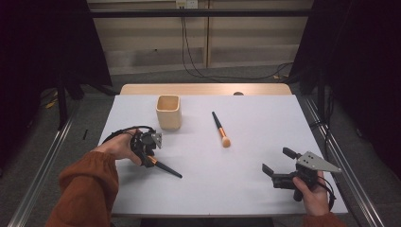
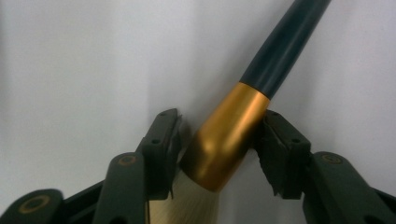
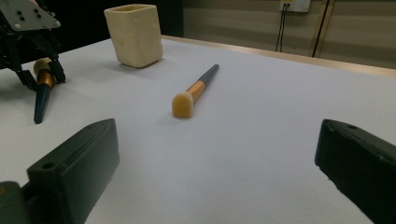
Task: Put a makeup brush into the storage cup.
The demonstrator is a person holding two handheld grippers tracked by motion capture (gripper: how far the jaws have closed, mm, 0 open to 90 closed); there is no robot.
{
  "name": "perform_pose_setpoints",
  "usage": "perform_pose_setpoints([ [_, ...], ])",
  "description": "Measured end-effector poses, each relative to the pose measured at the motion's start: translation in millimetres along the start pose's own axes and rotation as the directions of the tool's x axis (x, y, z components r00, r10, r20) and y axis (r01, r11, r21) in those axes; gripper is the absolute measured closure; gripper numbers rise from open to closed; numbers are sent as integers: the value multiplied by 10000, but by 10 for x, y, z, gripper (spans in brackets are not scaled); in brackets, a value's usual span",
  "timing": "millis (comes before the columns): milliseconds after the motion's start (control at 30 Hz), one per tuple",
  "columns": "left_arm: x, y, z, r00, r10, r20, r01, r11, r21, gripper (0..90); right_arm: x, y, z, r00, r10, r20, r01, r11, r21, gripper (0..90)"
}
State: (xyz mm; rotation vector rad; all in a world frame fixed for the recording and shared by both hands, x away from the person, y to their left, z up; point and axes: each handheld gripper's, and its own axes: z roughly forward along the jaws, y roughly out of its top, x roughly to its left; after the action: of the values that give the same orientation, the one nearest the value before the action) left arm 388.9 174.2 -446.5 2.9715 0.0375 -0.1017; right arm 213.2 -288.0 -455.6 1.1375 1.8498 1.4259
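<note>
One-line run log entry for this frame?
left hand-held gripper: shut on makeup brush ferrule | right hand-held gripper: open, empty | second brush, cup: untouched

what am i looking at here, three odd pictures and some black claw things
A person sits at a white table holding a hand-operated two-jaw gripper in each hand. The high view looks down from above; the other two come from cameras riding on each gripper. On the table stand a beige cup and a loose makeup brush. The left gripper is closed on a second brush at its gold collar, with the handle tip on the table. The right gripper is open and holds nothing.
</note>
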Motion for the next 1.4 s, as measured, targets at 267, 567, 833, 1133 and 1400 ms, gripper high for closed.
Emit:
perform_pose_setpoints([
  [267, -21, 17, -17, 9998, -166, 53, 164, 9996, 219, 630, 9, 0, 3, 10000, -41, 1, 41, 10000, 26, 0],
  [567, 19, 27, -16, 9877, -1561, 114, 1560, 9877, 69, 658, 4, -1, 4, 10000, -30, 16, 30, 10000, 0, 0],
  [833, 65, 14, -30, 9633, -2653, 409, 2658, 9640, -71, 662, 3, -2, 7, 10000, 17, 16, -17, 10000, 17, 0],
  [1133, 85, -52, -85, 9507, -3087, 303, 3101, 9480, -718, 665, -4, -1, 4, 10000, 16, 37, -16, 10000, 2, 0],
  [1400, 77, -123, -214, 9330, -3551, 591, 3596, 9123, -1959, 665, -3, 2, 0, 10000, -12, 56, 12, 10000, 2, 0],
])
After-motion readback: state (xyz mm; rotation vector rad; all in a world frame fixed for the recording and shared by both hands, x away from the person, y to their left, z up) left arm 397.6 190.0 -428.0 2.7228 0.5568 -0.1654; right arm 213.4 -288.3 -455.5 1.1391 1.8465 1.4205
